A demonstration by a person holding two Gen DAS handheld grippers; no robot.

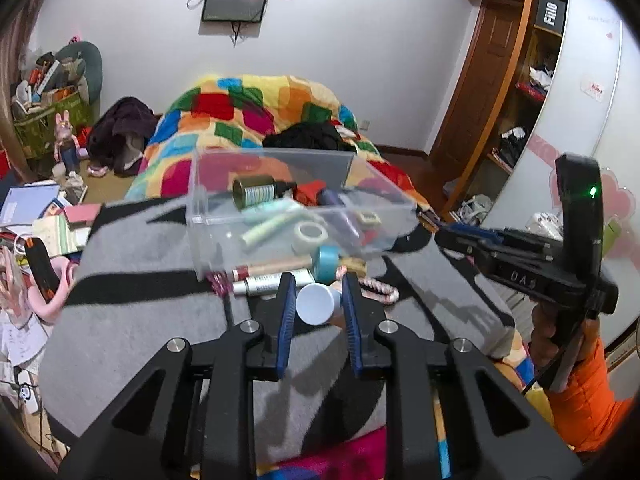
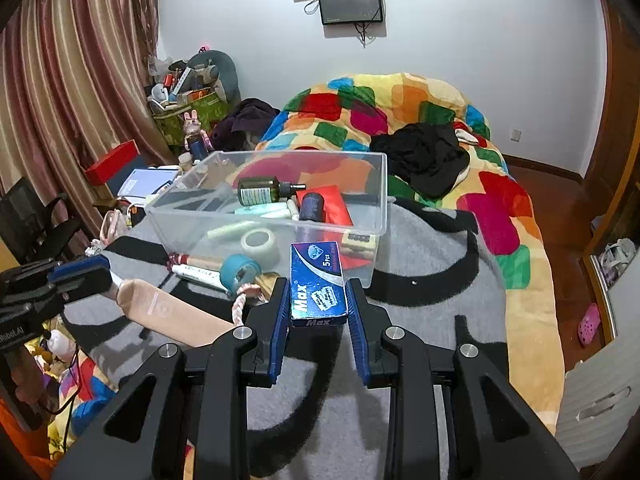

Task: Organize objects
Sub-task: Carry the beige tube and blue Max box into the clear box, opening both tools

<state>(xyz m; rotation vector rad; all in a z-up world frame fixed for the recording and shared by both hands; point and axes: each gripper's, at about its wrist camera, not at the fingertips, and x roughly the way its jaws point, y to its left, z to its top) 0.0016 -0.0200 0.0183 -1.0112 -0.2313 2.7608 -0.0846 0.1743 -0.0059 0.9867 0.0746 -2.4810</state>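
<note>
Right in front of me, my left gripper (image 1: pixel 318 304) has its blue fingers (image 1: pixel 287 312) closed on a pink tube with a pale grey cap (image 1: pixel 317 303), cap toward the lens at centre frame. My right gripper (image 2: pixel 318 298) has its fingers pressed against both sides of a blue "Max" box (image 2: pixel 318 284), held upright at the middle of the right wrist view.

Both hover over a grey-and-black blanket (image 2: pixel 432 280) on the bed. Just past the fingers, loose on the blanket, lie a blue tape roll (image 1: pixel 326 262), a silver tube (image 1: pixel 276 283) and a pink-and-white rope (image 1: pixel 378 286).

Beyond them sits the clear plastic bin (image 2: pixel 376 208), centre frame, holding a dark green bottle (image 2: pixel 260 191), a white tape roll (image 2: pixel 260 243), a pale green stick (image 2: pixel 232 230) and a red packet (image 2: pixel 334 204). Farther back, the patchwork quilt (image 2: pixel 400 100) fills the upper right.
</note>
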